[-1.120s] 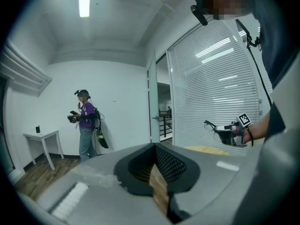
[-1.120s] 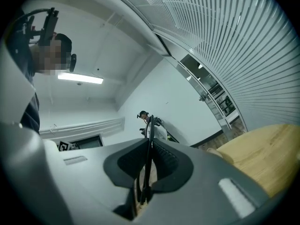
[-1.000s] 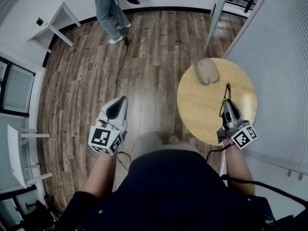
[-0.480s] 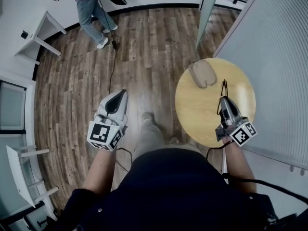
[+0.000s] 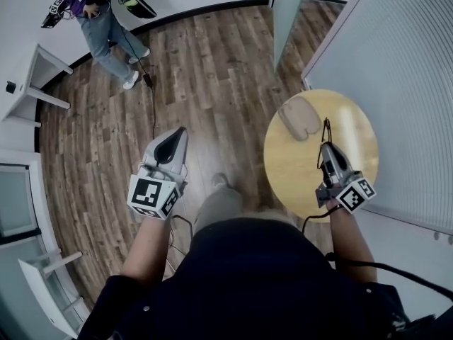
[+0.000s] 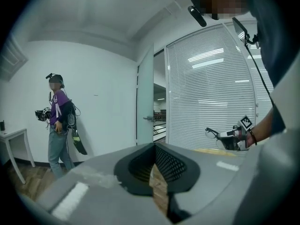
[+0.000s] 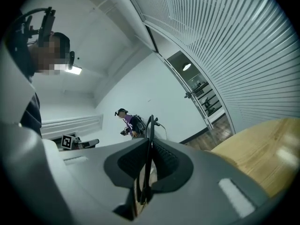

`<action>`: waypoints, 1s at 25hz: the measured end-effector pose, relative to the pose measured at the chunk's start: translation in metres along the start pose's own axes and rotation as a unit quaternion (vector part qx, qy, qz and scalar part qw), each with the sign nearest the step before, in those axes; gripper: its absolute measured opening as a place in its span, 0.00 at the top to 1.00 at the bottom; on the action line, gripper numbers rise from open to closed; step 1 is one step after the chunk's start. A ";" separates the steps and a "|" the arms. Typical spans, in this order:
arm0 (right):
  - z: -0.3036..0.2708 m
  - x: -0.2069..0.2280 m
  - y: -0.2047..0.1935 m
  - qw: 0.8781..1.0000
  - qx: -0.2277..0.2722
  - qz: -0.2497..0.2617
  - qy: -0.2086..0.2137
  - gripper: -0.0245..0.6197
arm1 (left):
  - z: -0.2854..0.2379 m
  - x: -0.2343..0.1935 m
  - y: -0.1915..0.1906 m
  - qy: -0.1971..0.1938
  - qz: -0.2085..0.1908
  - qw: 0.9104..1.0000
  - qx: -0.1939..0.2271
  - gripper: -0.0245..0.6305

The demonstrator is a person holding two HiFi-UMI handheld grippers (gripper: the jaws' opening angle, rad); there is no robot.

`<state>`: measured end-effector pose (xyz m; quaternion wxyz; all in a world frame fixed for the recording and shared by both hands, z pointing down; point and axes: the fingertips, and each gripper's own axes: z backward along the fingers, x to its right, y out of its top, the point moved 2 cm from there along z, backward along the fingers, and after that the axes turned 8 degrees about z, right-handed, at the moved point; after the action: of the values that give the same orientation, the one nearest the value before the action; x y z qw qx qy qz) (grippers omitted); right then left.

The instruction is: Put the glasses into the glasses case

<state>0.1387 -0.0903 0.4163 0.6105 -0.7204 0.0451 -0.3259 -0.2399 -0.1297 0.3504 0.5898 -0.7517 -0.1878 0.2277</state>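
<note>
A tan glasses case (image 5: 301,117) lies at the far left part of a round wooden table (image 5: 354,129). My right gripper (image 5: 328,146) hovers over the table just right of the case, shut on black-framed glasses (image 5: 325,129) that stick out past its tips. In the right gripper view the glasses' thin black arm (image 7: 150,125) stands upright between the jaws of the right gripper (image 7: 147,168). My left gripper (image 5: 178,133) hangs over the wooden floor well left of the table, shut and holding nothing. The left gripper view shows the left gripper (image 6: 157,173) and, far right, the glasses (image 6: 213,132).
A person (image 5: 99,13) stands at the far left of the room beside a white desk (image 5: 35,83). A black cable (image 5: 152,98) runs across the floor. A wall of blinds (image 5: 396,69) borders the table on the right. A door (image 6: 145,102) stands ahead.
The head view has swung: the standing person and white desk slid toward the upper left. Both grippers hold about the same spots in the picture, the right one still gripping the glasses.
</note>
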 end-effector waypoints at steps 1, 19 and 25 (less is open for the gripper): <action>-0.008 0.001 0.000 1.000 -0.002 0.001 -0.010 0.91 | -0.006 -0.010 0.003 -0.007 0.001 1.000 0.000 0.96; -0.078 0.026 0.017 0.992 0.014 0.021 -0.120 0.91 | -0.093 -0.113 0.037 -0.073 0.001 0.997 -0.008 0.96; -0.073 0.057 0.018 0.992 0.014 0.037 -0.120 0.91 | -0.129 -0.093 0.042 -0.086 -0.009 0.996 -0.004 0.96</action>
<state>0.1506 -0.1830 0.4266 0.6333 -0.7434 -0.0064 -0.2149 -0.2433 -0.2945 0.3464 0.5702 -0.7302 -0.2456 0.2851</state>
